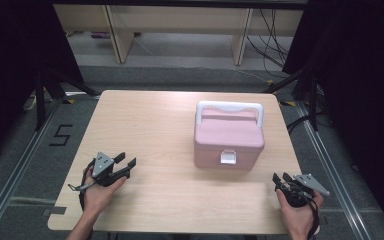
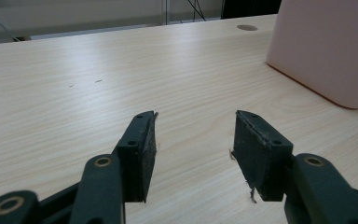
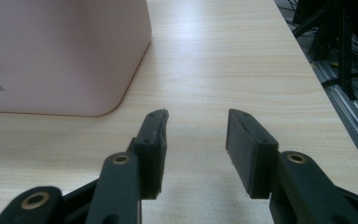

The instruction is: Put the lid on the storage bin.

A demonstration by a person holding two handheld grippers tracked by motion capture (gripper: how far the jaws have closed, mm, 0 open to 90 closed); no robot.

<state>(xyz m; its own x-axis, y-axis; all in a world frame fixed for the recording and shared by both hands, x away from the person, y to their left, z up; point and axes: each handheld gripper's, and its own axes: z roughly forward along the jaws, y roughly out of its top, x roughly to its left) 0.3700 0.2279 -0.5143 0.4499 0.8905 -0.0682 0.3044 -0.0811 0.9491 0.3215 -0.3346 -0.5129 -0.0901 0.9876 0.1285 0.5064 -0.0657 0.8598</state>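
Here both sets of jaws stand open and empty: the left gripper (image 1: 125, 165) near the surface's (image 1: 145, 120) left edge, the right gripper (image 1: 281, 178) at its near right. The pink latched box (image 1: 228, 137) sits closed between them, right of centre and farther back. This looks like the approach; next, one gripper must likely reach its white front latch (image 1: 228, 158).

Ahead of the jaws, the table (image 2: 121, 65) shows pale, matt wood grain. The pink storage box (image 1: 228, 137) beside them looks like smooth, matt plastic. The jaw pads (image 2: 254, 154) are black, rough and frayed.
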